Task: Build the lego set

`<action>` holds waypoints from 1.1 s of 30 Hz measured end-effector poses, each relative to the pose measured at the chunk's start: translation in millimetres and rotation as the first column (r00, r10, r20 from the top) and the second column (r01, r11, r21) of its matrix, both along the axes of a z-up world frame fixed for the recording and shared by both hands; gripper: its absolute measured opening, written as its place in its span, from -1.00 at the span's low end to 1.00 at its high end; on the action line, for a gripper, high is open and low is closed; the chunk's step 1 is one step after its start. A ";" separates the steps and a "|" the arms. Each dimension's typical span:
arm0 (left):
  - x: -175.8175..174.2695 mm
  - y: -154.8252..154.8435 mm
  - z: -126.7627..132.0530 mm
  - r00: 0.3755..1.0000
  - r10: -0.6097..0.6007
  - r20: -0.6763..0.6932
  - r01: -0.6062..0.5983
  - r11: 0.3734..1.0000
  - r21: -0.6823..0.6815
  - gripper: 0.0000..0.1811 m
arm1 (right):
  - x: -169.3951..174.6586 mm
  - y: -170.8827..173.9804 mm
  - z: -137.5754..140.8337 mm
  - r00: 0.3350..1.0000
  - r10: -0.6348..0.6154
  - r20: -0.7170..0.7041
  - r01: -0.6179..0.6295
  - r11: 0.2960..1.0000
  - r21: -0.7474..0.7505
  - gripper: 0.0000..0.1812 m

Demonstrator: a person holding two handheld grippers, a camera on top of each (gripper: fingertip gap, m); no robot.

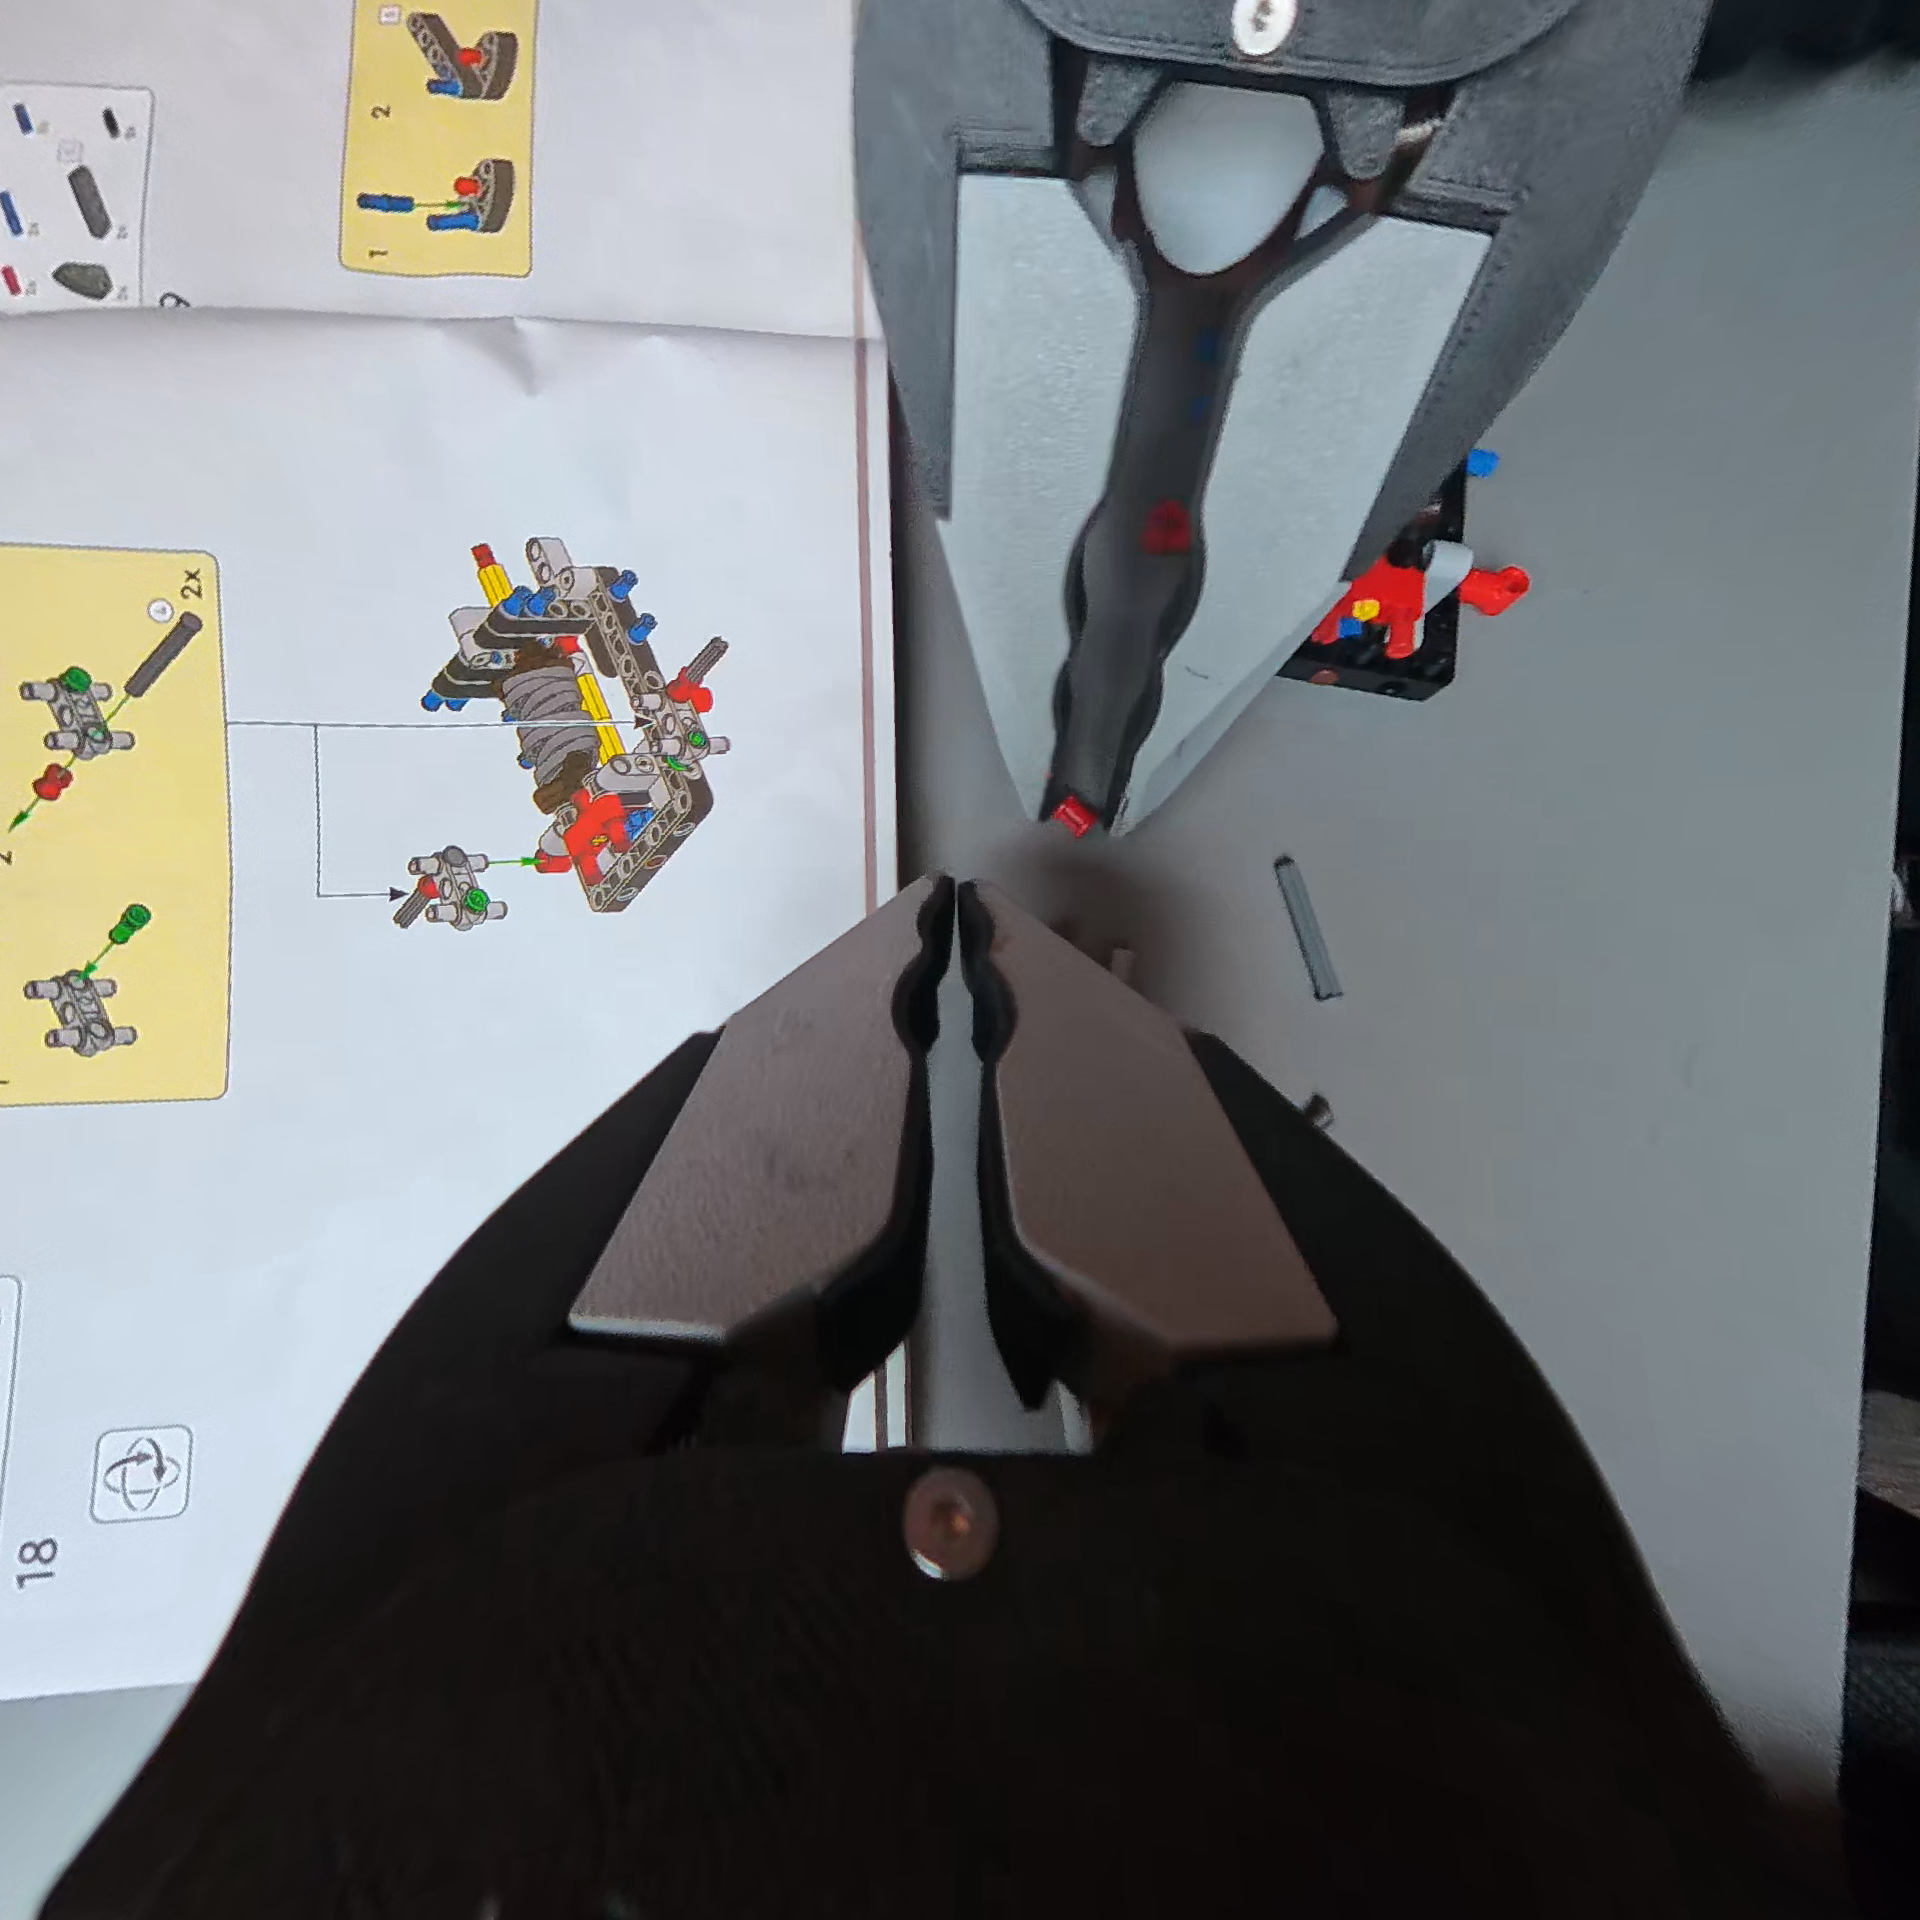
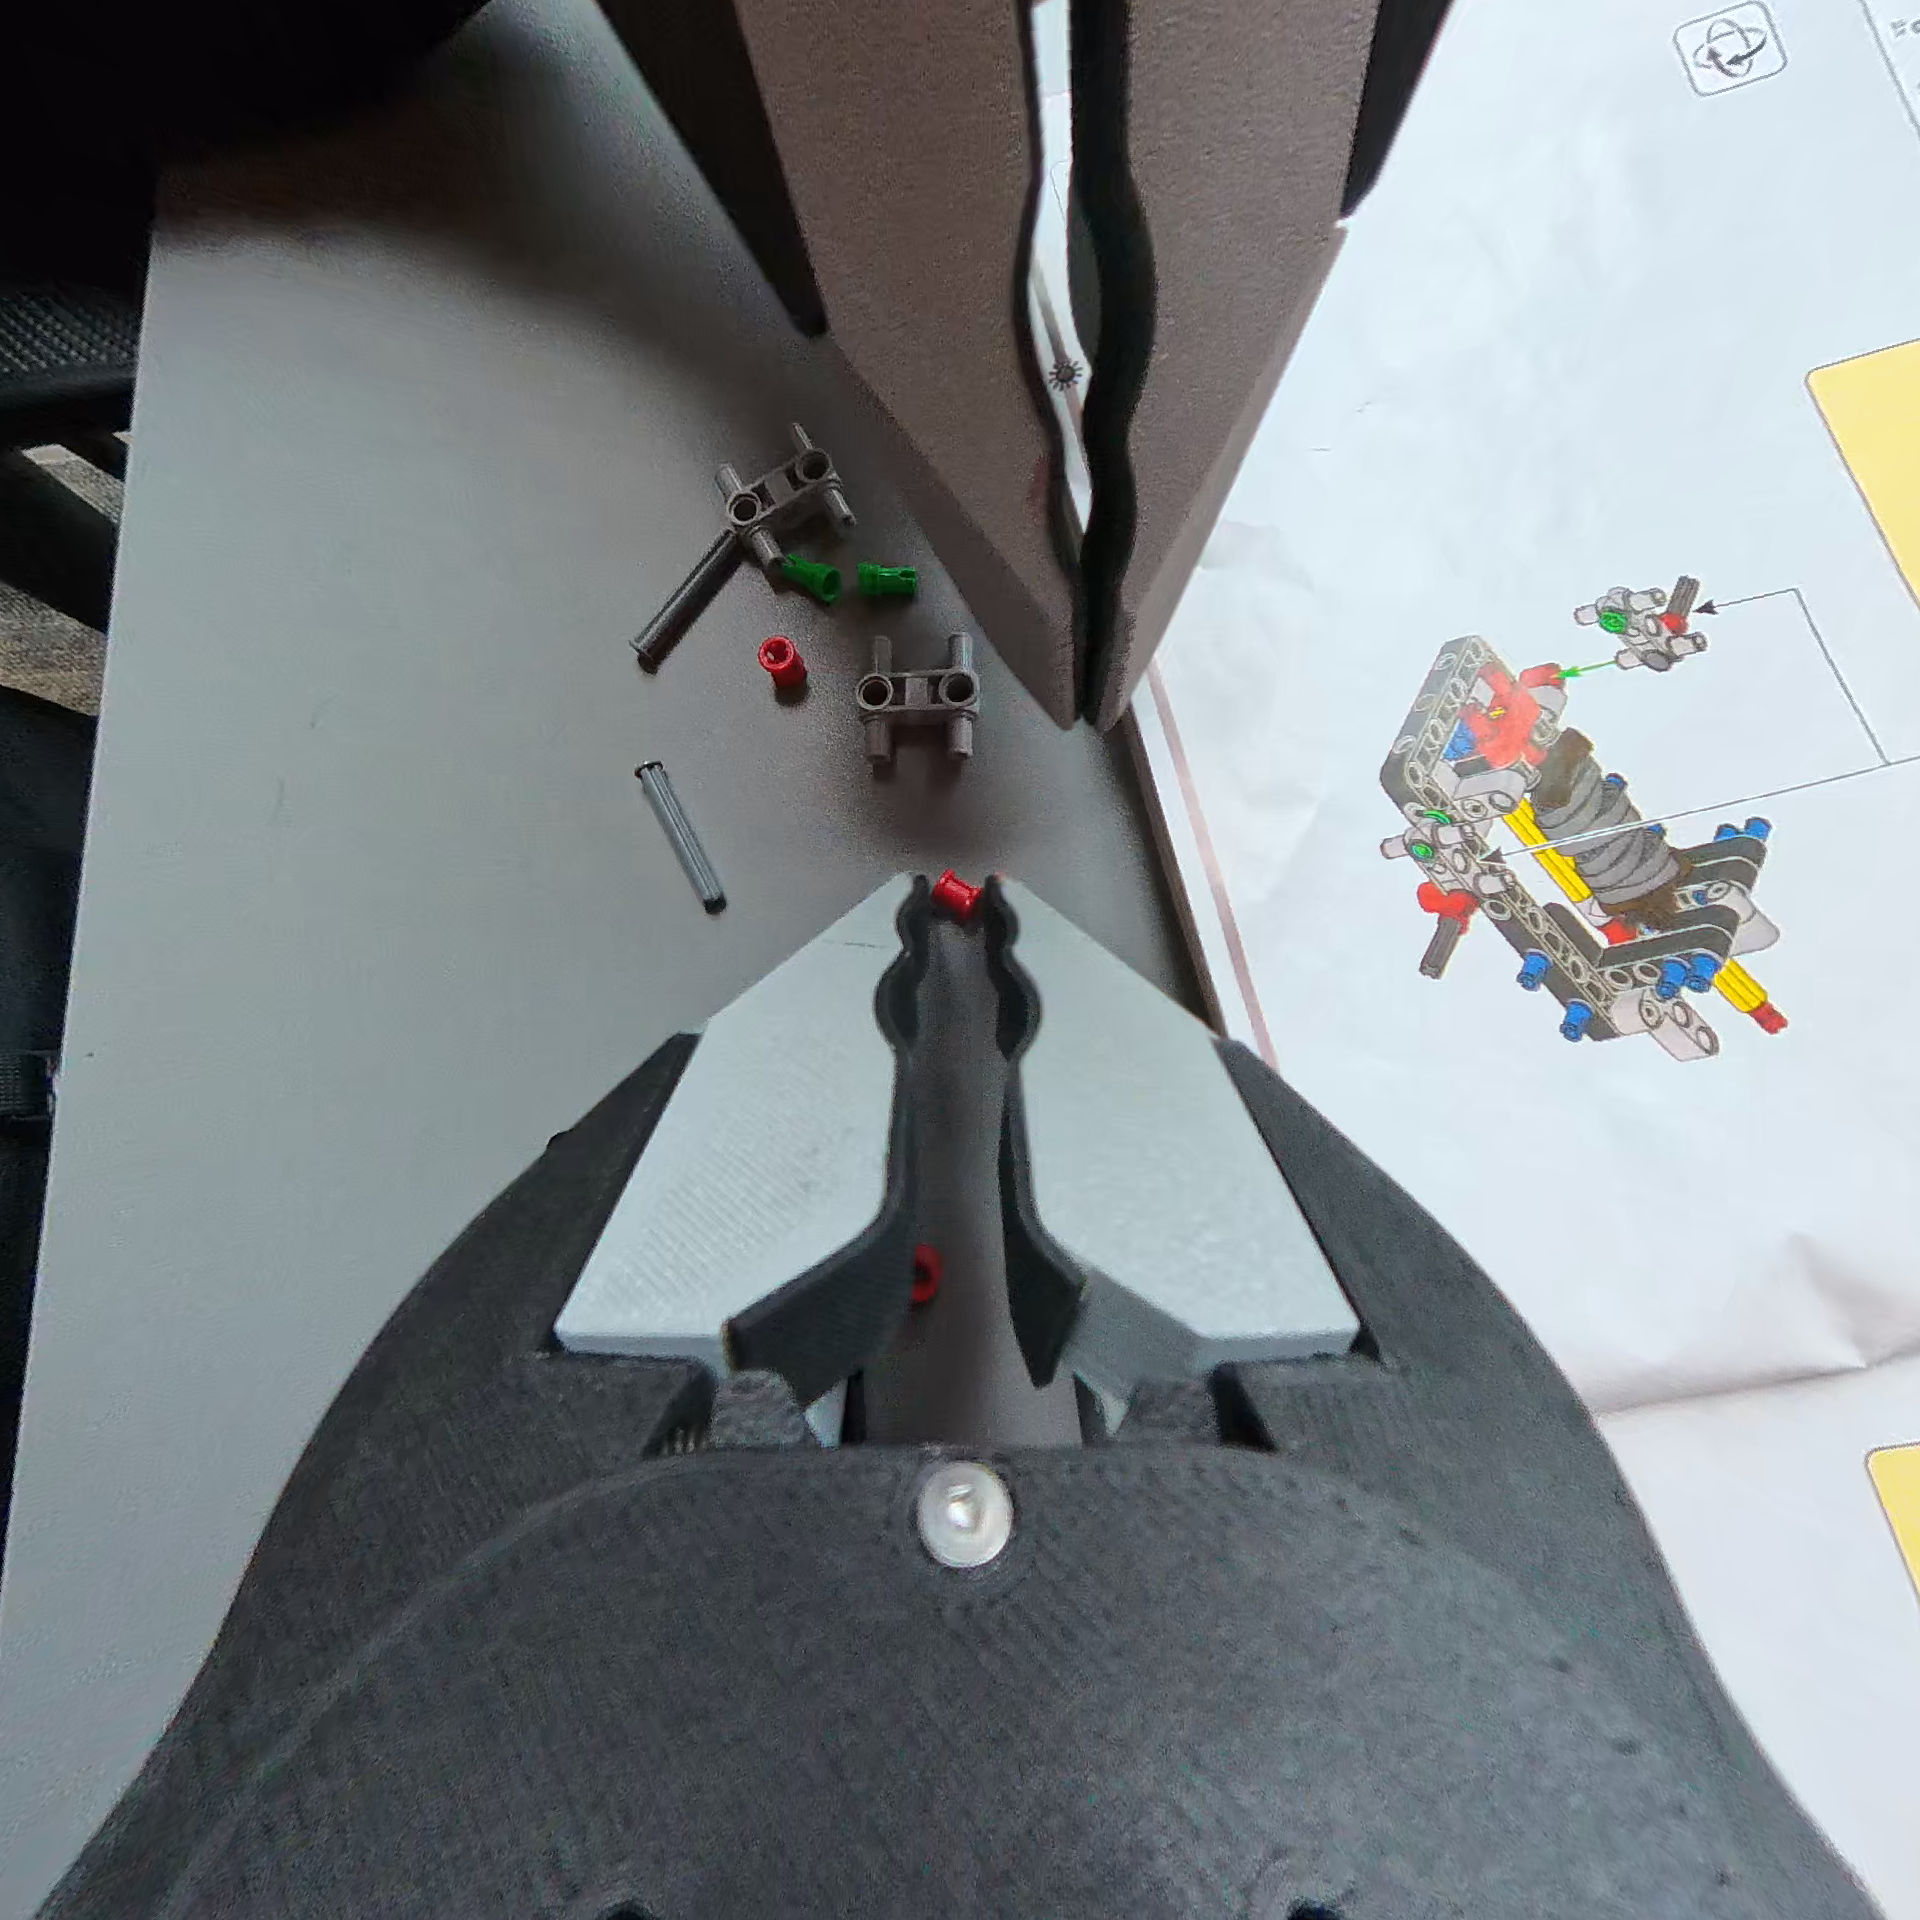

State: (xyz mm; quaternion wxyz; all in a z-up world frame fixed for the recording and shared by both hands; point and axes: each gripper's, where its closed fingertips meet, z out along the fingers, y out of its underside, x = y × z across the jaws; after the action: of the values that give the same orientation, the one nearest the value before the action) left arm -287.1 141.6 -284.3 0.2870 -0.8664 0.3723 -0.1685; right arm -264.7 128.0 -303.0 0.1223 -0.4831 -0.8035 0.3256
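Note:
My right gripper (image 2: 956,886) is shut on a small red bush (image 2: 954,894) at its very fingertips, just above the grey table (image 2: 416,1039). It also shows in the left wrist view (image 1: 1075,816), coming in from the top with the red bush (image 1: 1070,816) at its tip. My left gripper (image 1: 954,885) is shut, with nothing visible between its tips. It hovers tip to tip with the right one by the booklet's edge, and appears in the right wrist view (image 2: 1081,717). A partly built black and red model (image 1: 1392,623) lies behind the right gripper.
Loose parts lie on the table: two grey connectors (image 2: 787,490) (image 2: 920,701), a dark axle (image 2: 686,613), two green pins (image 2: 812,575) (image 2: 886,579), another red bush (image 2: 781,660) and a light grey axle (image 2: 681,836) (image 1: 1307,928). The open instruction booklet (image 1: 416,831) (image 2: 1558,1143) lies alongside. My left and right fingertips are right by each other. It is some 5 centimeters from my right tips to the light grey axle (image 2: 681,836).

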 end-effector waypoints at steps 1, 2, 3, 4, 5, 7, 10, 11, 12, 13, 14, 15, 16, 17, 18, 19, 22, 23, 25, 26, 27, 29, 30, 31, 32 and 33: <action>-0.9 0.6 -0.2 1.000 0.013 0.013 -0.013 1.000 -0.014 -1.00 | 0.1 0.0 -0.3 1.000 0.003 -0.003 -0.003 1.000 0.008 -0.93; -1.3 0.4 -0.5 0.999 0.025 0.032 -0.024 0.999 -0.035 -1.00 | 0.2 -0.1 -0.5 1.000 0.009 -0.010 -0.009 1.000 0.022 -0.93; -0.5 -1.1 -0.6 0.998 0.033 0.062 -0.029 0.998 -0.064 -1.00 | 0.6 0.0 -0.1 1.000 0.020 -0.020 -0.019 0.999 0.042 -0.93; 2.1 -4.4 -0.3 0.994 0.033 0.105 -0.022 0.994 -0.106 -1.00 | 0.2 -0.1 1.7 0.998 0.036 -0.045 -0.033 0.997 0.069 -0.94; 4.7 -6.9 0.7 0.988 0.040 0.150 -0.018 0.989 -0.147 -0.99 | -1.6 0.0 6.1 0.994 0.052 -0.092 -0.043 0.994 0.102 -0.94; 13.4 -11.9 6.4 0.961 0.051 0.270 0.012 0.974 -0.227 -0.93 | -5.2 -1.4 21.0 0.971 0.093 -0.221 -0.053 0.982 0.179 -0.93; 28.2 -18.2 28.3 0.878 0.060 0.475 0.096 0.950 -0.298 -0.91 | -8.5 4.9 40.8 0.921 0.128 -0.368 0.004 0.941 0.338 -0.94; 30.6 -19.0 37.0 0.843 0.066 0.534 0.119 0.945 -0.304 -0.89 | -9.1 7.8 46.7 0.905 0.133 -0.405 0.035 0.924 0.381 -0.94; 31.3 -19.0 44.1 0.815 0.070 0.576 0.135 0.943 -0.305 -0.86 | -9.5 9.3 52.6 0.888 0.138 -0.438 0.059 0.912 0.406 -0.94; 30.5 -17.6 48.2 0.799 0.075 0.597 0.135 0.944 -0.300 -0.85 | -9.2 9.1 57.7 0.875 0.143 -0.462 0.072 0.906 0.418 -0.94; 28.1 -14.4 49.0 0.797 0.088 0.598 0.115 0.949 -0.294 -0.85 | -9.0 9.2 61.9 0.865 0.145 -0.481 0.084 0.902 0.424 -0.94; 25.2 -11.2 47.4 0.802 0.105 0.588 0.091 0.952 -0.294 -0.83 | -8.7 9.5 65.1 0.857 0.148 -0.494 0.094 0.897 0.431 -0.94; 23.2 -8.7 45.9 0.806 0.119 0.580 0.072 0.953 -0.296 -0.80 | -8.1 8.5 66.7 0.851 0.157 -0.501 0.093 0.894 0.438 -0.94; 22.7 -7.3 46.4 0.801 0.127 0.585 0.066 0.953 -0.297 -0.78 | -7.5 7.5 67.0 0.849 0.165 -0.503 0.090 0.891 0.444 -0.94; 23.1 -6.2 48.3 0.790 0.131 0.599 0.067 0.953 -0.296 -0.78 | -7.1 7.1 66.6 0.848 0.169 -0.502 0.091 0.888 0.451 -0.94; 23.6 -4.8 50.5 0.778 0.137 0.613 0.066 0.953 -0.296 -0.78 | -6.8 6.5 65.8 0.848 0.176 -0.500 0.089 0.883 0.461 -0.94; 26.9 -6.3 49.5 0.769 0.137 0.624 0.085 0.946 -0.313 -0.78 | -7.1 6.1 66.7 0.839 0.190 -0.509 0.104 0.864 0.492 -0.93; 27.2 -6.2 45.6 0.779 0.142 0.611 0.080 0.943 -0.322 -0.78 | -7.3 6.2 68.0 0.836 0.191 -0.514 0.111 0.859 0.501 -0.93; 29.3 -7.2 44.0 0.777 0.142 0.613 0.092 0.938 -0.335 -0.77 | -6.6 6.6 69.6 0.832 0.199 -0.518 0.117 0.849 0.515 -0.93; 30.5 -6.6 46.2 0.766 0.143 0.627 0.098 0.938 -0.332 -0.77 | -5.9 6.1 69.4 0.831 0.208 -0.517 0.112 0.847 0.520 -0.93; 31.3 -5.4 49.2 0.750 0.146 0.645 0.099 0.939 -0.329 -0.77 | -5.3 5.9 69.9 0.828 0.214 -0.518 0.112 0.843 0.526 -0.93; 32.0 -5.1 53.5 0.724 0.154 0.672 0.111 0.936 -0.334 -0.78 | -4.6 5.6 72.5 0.817 0.228 -0.529 0.119 0.832 0.542 -0.93; 31.7 -5.0 52.3 0.726 0.158 0.669 0.108 0.935 -0.339 -0.80 | -4.4 5.7 73.9 0.813 0.234 -0.533 0.125 0.825 0.552 -0.94; 31.8 -4.9 51.8 0.728 0.158 0.668 0.108 0.935 -0.338 -0.80 | -4.1 5.9 74.7 0.811 0.238 -0.534 0.130 0.818 0.561 -0.94; 32.3 -5.3 52.6 0.725 0.154 0.672 0.113 0.935 -0.337 -0.82 | -4.1 5.8 74.6 0.811 0.242 -0.532 0.132 0.811 0.569 -0.93; 32.5 -5.4 52.9 0.725 0.151 0.672 0.114 0.936 -0.333 -0.83 | -4.0 5.5 74.4 0.811 0.246 -0.531 0.132 0.807 0.576 -0.94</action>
State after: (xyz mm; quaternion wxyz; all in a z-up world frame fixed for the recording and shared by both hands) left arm -254.6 136.2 -231.4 0.2465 -0.7823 0.1941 -0.5381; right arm -268.7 133.6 -228.6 0.4948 -0.2718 -0.8017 0.1962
